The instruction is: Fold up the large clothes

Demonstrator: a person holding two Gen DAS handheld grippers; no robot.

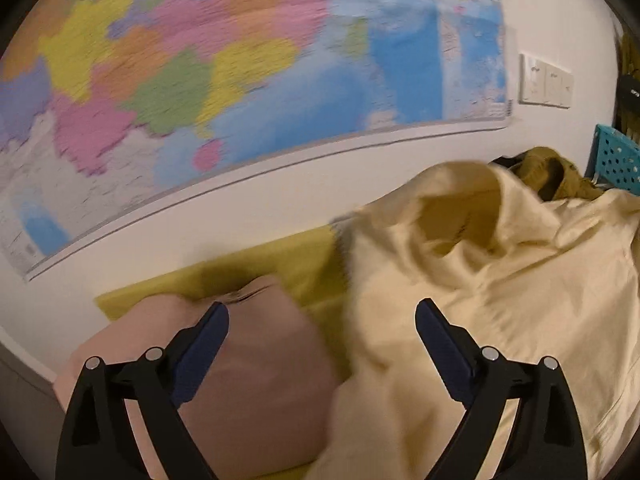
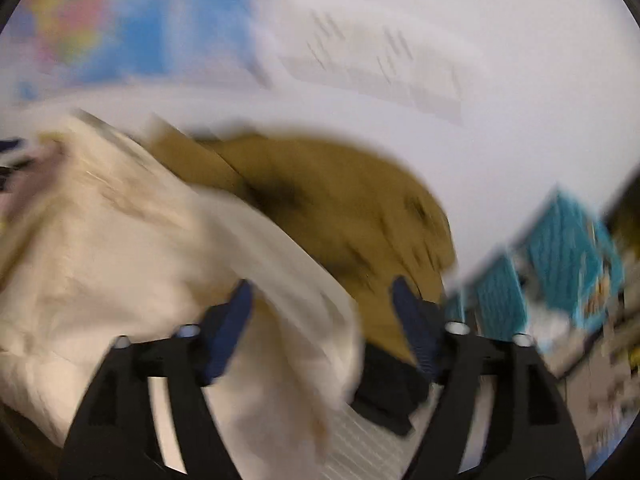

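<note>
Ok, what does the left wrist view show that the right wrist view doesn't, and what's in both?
Only the left wrist view: a folded pink garment on the yellow-green surface, under the open left tongs, and a sharp wall map.

Only the right wrist view: the open right tongs, nothing gripped, a dark item just beyond them, and a white ribbed surface.

Both: the cream garment, the crumpled olive-brown garment behind it, and the teal perforated basket.
</note>
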